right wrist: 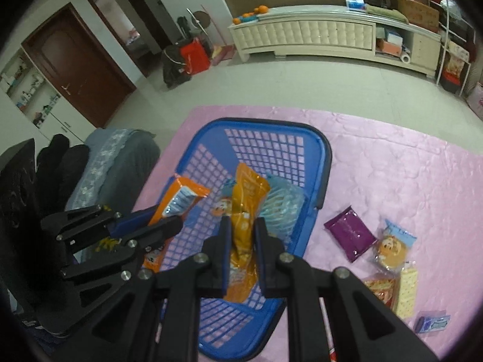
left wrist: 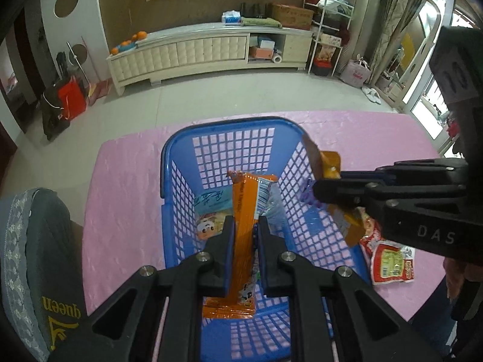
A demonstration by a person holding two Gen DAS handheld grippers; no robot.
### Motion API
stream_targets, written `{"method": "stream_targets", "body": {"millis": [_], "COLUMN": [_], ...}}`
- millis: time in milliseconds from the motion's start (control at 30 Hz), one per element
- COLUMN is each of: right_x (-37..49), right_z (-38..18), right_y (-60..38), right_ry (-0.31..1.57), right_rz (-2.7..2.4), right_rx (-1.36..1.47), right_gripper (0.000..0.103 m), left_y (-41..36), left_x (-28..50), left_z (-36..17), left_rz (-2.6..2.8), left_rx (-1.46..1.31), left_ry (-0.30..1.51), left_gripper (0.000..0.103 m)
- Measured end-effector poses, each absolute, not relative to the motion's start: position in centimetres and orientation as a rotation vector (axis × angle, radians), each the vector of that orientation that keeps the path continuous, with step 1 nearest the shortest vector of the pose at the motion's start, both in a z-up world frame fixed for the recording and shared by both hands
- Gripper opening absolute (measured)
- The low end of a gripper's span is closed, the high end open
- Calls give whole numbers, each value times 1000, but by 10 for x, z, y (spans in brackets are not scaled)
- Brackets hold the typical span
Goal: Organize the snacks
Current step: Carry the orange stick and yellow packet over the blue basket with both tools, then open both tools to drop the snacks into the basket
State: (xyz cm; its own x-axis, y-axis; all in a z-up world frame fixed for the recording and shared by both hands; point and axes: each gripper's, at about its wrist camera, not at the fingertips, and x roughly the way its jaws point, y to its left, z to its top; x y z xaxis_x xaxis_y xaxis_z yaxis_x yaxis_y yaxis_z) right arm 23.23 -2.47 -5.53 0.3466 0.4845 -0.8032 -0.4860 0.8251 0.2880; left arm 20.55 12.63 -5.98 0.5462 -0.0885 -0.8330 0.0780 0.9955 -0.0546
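Left claw point(left wrist: 245, 226) clenched on orange packet point(left wrist: 241, 235); right claw point(right wrist: 241, 226) clenched on yellow packet point(right wrist: 246, 211); both over blue basket point(right wrist: 327, 157). Pink worktop point(right wrist: 407, 175): purple packet point(right wrist: 350, 235) right of right claw. Beyond: tiled floor point(left wrist: 241, 96), cream cabinet point(left wrist: 187, 51).

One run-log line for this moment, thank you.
left claw: shut on orange packet | right claw: shut on yellow packet | both above blue basket

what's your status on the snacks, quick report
Left gripper shut on orange packet. Right gripper shut on yellow packet. Both over blue basket. More snacks loose on pink mat; nothing blocking.
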Motion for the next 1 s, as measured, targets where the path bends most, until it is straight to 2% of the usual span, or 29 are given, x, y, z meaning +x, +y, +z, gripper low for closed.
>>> {"method": "stream_targets", "body": {"millis": [333, 433, 500, 533, 567, 600, 667, 767, 1000], "right_x": [252, 253, 253, 254, 255, 255, 253, 247, 230], "right_z": [-64, -65, -63, -63, -63, -63, -61, -57, -47], "right_y": [-21, -21, -19, -20, -21, -22, -27, -37, -62], "right_ry": [1063, 1046, 1021, 1024, 1029, 1029, 1013, 1001, 972], "right_rz": [620, 591, 557, 553, 552, 549, 535, 514, 482], "right_rx": [6, -19, -49, -48, -42, -39, -47, -44, -42], "right_gripper": [19, 23, 39, 43, 55, 66, 73, 82, 84], "left_y": [126, 127, 126, 125, 125, 124, 124, 127, 114], "left_x": [225, 225, 228, 227, 226, 224, 221, 217, 197], "left_z": [-69, -66, -65, -64, -62, -60, -58, -54, -42], "left_rz": [-107, -92, -79, -79, -80, -86, -83, -78, -92], "left_rx": [18, 24, 37, 38, 37, 36, 36, 30, 40], "left_ry": [992, 988, 981, 973, 966, 959, 955, 949, 923], "left_gripper": [13, 15, 31, 47, 53, 54, 62, 67, 75]}}
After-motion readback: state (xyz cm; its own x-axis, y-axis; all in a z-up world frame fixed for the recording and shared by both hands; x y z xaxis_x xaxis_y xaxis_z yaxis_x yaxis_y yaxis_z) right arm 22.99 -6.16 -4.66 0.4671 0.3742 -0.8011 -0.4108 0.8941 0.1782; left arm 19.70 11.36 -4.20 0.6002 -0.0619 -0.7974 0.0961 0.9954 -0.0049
